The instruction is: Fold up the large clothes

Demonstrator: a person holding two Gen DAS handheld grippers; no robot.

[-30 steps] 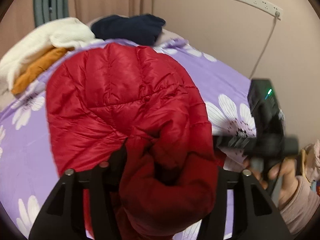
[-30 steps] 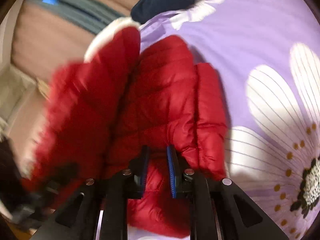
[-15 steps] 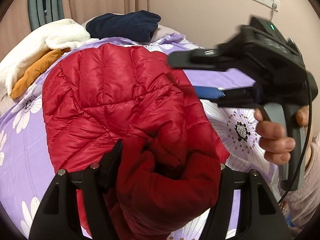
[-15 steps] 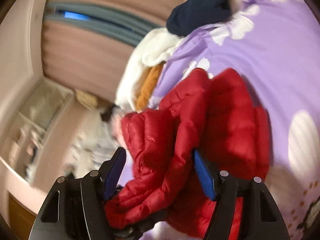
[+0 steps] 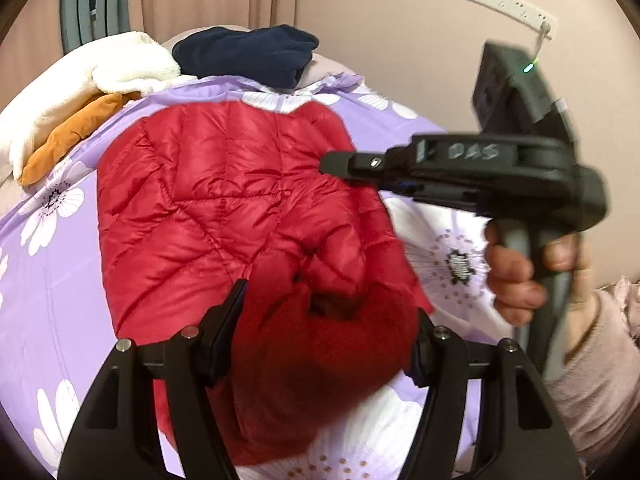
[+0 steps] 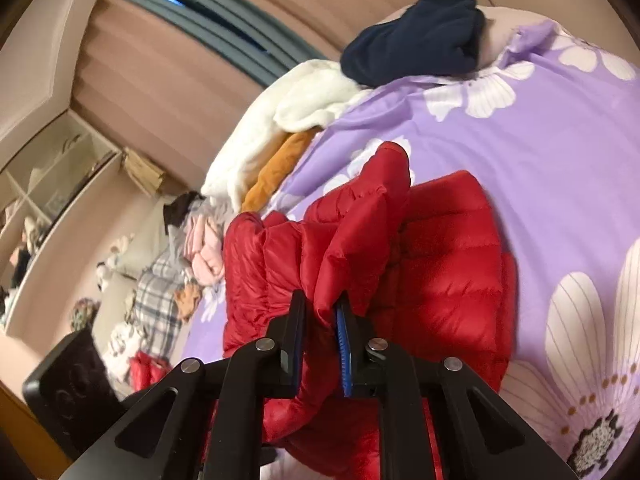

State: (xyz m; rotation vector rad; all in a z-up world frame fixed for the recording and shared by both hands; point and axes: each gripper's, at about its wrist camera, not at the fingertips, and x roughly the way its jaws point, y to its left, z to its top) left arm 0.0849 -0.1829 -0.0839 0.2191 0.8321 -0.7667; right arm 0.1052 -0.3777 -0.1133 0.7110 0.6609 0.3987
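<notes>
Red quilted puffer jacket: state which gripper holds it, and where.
Both hold the red quilted puffer jacket: left gripper on a bunched thick fold, closing right gripper pinching a raised edge.

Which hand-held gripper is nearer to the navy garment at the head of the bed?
Neither clearly: both are shut on the red jacket, well short of the navy garment. Left hand-held gripper grips its near end; right hand-held gripper pinches a fold.

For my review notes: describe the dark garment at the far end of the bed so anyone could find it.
Start from the purple flowered bedspread. At its far edge, by the curtain, lies a navy fleece, right of the white fleece, the only dark piece there.
</notes>
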